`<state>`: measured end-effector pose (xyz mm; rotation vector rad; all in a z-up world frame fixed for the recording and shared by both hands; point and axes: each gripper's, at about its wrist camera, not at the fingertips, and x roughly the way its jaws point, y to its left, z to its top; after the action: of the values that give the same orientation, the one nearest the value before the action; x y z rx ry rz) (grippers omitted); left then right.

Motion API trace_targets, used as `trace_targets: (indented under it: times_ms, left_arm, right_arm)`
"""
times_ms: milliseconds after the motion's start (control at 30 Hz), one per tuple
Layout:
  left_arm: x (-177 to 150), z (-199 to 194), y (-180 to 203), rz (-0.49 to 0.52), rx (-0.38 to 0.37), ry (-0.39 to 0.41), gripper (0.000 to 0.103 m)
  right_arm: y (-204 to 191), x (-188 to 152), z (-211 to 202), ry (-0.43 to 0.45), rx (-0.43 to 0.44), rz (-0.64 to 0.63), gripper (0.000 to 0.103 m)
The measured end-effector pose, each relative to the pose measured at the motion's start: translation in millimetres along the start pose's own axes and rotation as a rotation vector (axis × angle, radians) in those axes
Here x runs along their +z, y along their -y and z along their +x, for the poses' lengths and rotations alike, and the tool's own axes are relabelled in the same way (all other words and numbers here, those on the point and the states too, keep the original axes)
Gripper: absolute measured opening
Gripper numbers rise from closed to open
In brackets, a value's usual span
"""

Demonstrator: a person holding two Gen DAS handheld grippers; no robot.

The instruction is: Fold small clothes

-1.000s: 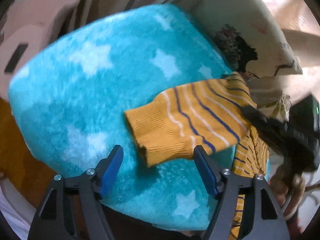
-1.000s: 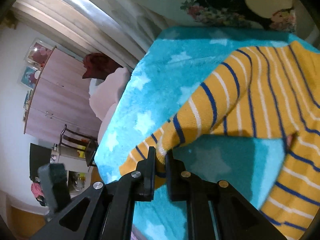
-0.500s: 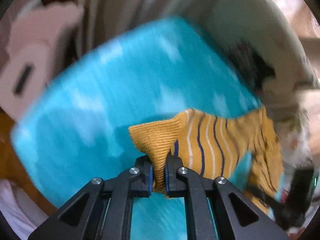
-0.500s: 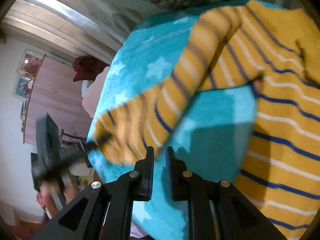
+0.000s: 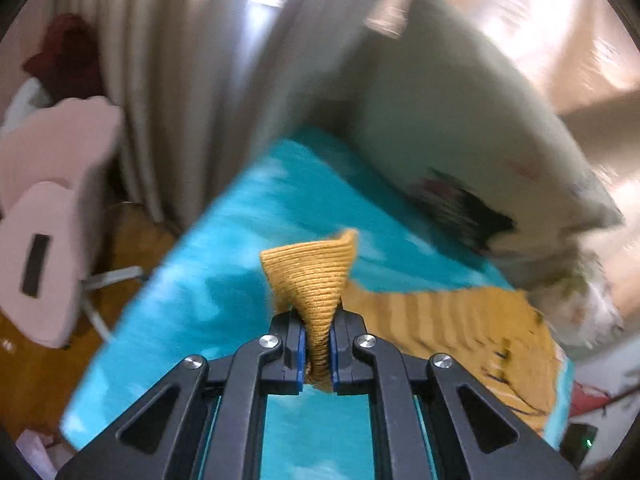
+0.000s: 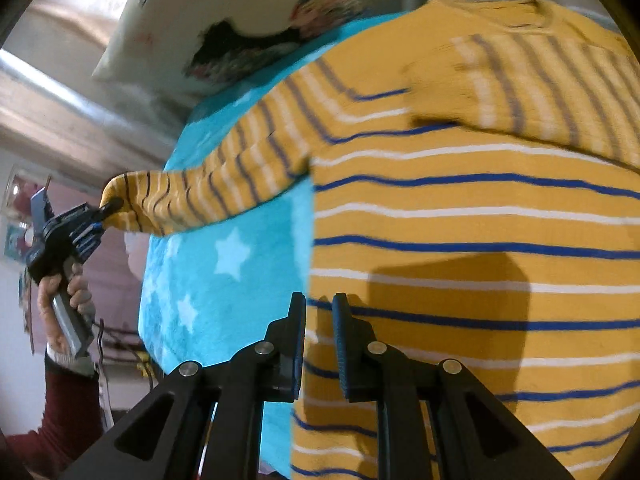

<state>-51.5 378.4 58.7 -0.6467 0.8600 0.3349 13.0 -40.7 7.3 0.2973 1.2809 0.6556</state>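
A small yellow sweater (image 6: 460, 216) with blue and white stripes lies on a turquoise star blanket (image 6: 224, 264). My left gripper (image 5: 318, 340) is shut on the ribbed cuff (image 5: 316, 276) of one sleeve and holds it stretched out past the blanket's left edge; it also shows in the right wrist view (image 6: 106, 208). The other sleeve (image 6: 532, 92) lies folded across the chest. My right gripper (image 6: 319, 320) hovers over the sweater's left edge, its jaws nearly closed with a narrow gap and nothing between them.
A white printed pillow (image 6: 224, 28) rests at the blanket's far end, also in the left wrist view (image 5: 480, 152). Curtains (image 5: 180, 80) hang behind, and a pink chair (image 5: 48, 208) stands on the wooden floor to the left.
My left gripper closed on the sleeve cuff and pulled the sleeve out to the left. My right gripper let go of the sleeve and moved over the sweater's body.
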Motion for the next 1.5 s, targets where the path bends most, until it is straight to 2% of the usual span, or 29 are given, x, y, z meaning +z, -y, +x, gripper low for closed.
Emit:
trace_targets:
  times_ms: [233,467,567,700,800,867,967,1033,1067,1100,1133,1167,1233,1367,1500]
  left_arm:
    - [-40.7,-1.1,104.3,0.095,-0.167,-0.055,0.008]
    - [-88.4,21.7,247.8,0.187,-0.275,-0.107,0.008]
    - [-111.5,43.3,317.4,0.236,-0.321,-0.131,0.008]
    - [-158.4,80.4,410.2,0.323,-0.366,-0.196,0.008]
    - [-196.8,114.1,459.4,0.397,-0.355,-0.252,0.01]
    - [-222.1,138.7,479.6,0.433,-0.345,-0.316,0.018]
    - [-238.0,145.4,480.8,0.42,-0.355,-0.374,0.022]
    - [-240.9,132.9,476.9,0.409,-0.373,-0.374,0.037]
    - [-240.3,118.9,470.7,0.406,-0.376,-0.354,0.05]
    - [-239.0,103.1,463.8,0.403,-0.377,-0.324,0.055]
    - [-237.6,90.4,456.2,0.399,-0.369,-0.3,0.058]
    - [-234.9,78.1,445.6,0.393,-0.346,-0.278,0.061]
    - [-229.9,54.8,415.7,0.361,-0.271,-0.23,0.064]
    - [-223.6,20.8,348.2,0.275,-0.087,-0.158,0.064]
    - [-219.7,-6.6,269.5,0.154,0.06,-0.124,0.064]
  right_arm:
    - [54.4,7.2,-46.6,0.112,0.0,0.104,0.015]
    - [132.7,4.2,-97.4,0.183,0.011,0.183,0.015]
    - [170.7,2.0,-124.3,0.208,0.016,0.218,0.015]
    - [221.1,-3.0,-158.0,0.237,0.004,0.254,0.015]
    - [254.2,-4.9,-181.0,0.252,-0.013,0.274,0.015]
    - [271.1,-4.1,-192.1,0.264,-0.028,0.279,0.015]
    - [289.0,1.5,-202.1,0.273,-0.035,0.286,0.015]
    - [295.0,9.9,-206.3,0.279,-0.029,0.276,0.015]
    - [294.0,15.4,-207.4,0.282,-0.022,0.263,0.016]
    - [290.8,24.0,-207.8,0.285,-0.011,0.24,0.016]
    - [286.3,29.3,-206.5,0.286,-0.004,0.222,0.024]
    - [284.4,33.1,-206.5,0.287,0.006,0.2,0.037]
    - [273.4,52.7,-198.1,0.288,0.02,0.143,0.045]
    - [261.5,84.5,-170.9,0.259,-0.003,0.091,0.047]
    - [255.2,106.9,-137.4,0.215,-0.104,0.061,0.05]
